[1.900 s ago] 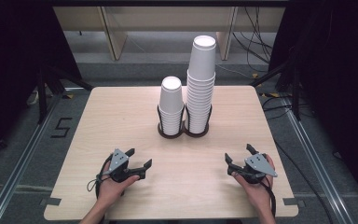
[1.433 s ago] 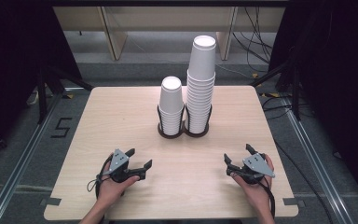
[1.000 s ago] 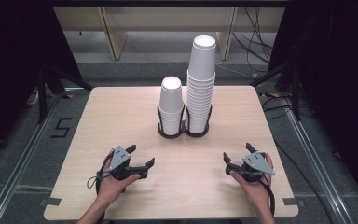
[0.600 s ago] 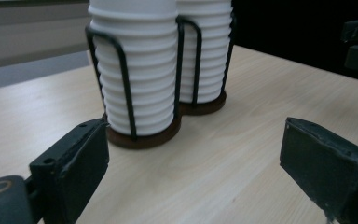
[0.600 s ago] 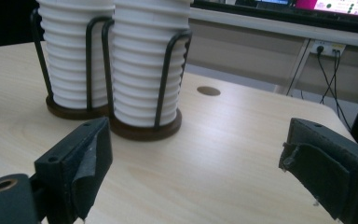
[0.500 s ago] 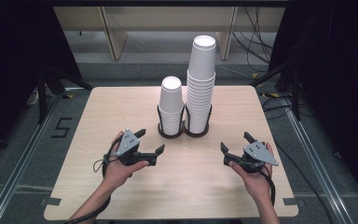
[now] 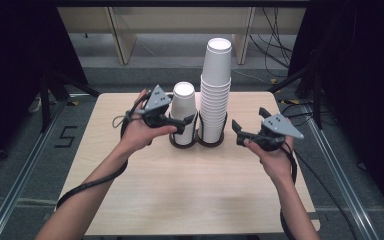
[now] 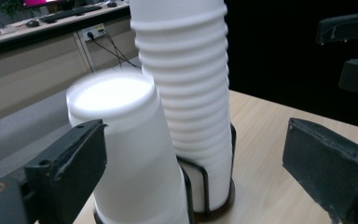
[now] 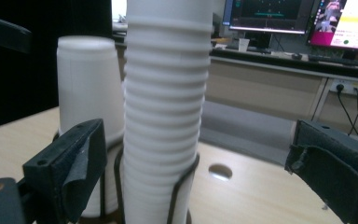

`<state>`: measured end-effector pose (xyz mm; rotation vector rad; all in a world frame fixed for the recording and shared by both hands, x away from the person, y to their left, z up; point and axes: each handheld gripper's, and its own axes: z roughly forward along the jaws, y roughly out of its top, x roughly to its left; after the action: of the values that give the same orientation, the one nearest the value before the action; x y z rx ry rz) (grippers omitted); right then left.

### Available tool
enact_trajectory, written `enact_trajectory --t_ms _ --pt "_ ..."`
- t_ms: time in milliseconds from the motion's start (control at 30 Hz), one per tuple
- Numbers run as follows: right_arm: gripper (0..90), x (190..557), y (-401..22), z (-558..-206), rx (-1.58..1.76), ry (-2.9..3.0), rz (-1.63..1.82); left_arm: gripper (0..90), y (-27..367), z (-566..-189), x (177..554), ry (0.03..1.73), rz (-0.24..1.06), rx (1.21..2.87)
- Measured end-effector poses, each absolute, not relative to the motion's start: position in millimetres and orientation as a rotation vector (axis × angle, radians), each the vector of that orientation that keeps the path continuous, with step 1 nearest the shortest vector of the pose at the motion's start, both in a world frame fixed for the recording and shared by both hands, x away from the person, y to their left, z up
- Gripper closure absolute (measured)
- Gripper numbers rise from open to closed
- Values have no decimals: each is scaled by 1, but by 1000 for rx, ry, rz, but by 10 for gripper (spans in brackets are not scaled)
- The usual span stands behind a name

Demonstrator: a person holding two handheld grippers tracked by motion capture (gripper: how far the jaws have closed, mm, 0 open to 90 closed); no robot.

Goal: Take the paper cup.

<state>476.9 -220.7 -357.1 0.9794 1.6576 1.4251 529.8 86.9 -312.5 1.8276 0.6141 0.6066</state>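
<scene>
- Black jaws of the left gripper [image 7: 187, 125] stand wide apart and have just been opening further; nothing is pressed between them, and they sit just beside the short cup stack [image 7: 183, 114].
- Wide too, the right gripper [image 7: 237, 134] has just been opening its jaws, which are empty, near the tall cup stack [image 7: 215, 90] on its right side.
- Both white stacks stand upright, upside down, side by side in a black wire holder [image 7: 198, 141] at the far middle of the wooden worktop [image 7: 190, 190].
- Seen from the left gripper view, the short stack [image 8: 128, 154] is nearer, the tall one [image 8: 186, 93] behind it.
</scene>
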Motion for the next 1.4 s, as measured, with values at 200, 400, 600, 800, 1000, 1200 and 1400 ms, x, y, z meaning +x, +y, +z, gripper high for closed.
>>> enact_trajectory --t_ms 200,400,600,800,1000,1200,1400 --pt "50 511 -214 -307 1002 1628 1471 62 64 -284 564 566 555 1911" --pt "51 541 -201 -271 1011 1642 1517 65 47 -283 583 583 523 1947" --pt "51 556 -189 -254 997 1668 1521 66 33 -287 596 604 501 1953" --pt "51 566 -174 -246 979 1709 1493 82 22 -289 601 618 488 1963" --pt "51 578 -162 -244 990 1742 1484 113 18 -291 608 645 466 1955" --pt "51 584 -155 -243 989 1762 1479 104 17 -293 612 660 438 1943" --pt "51 595 -147 -247 1015 1770 1456 93 16 -295 614 675 424 1911"
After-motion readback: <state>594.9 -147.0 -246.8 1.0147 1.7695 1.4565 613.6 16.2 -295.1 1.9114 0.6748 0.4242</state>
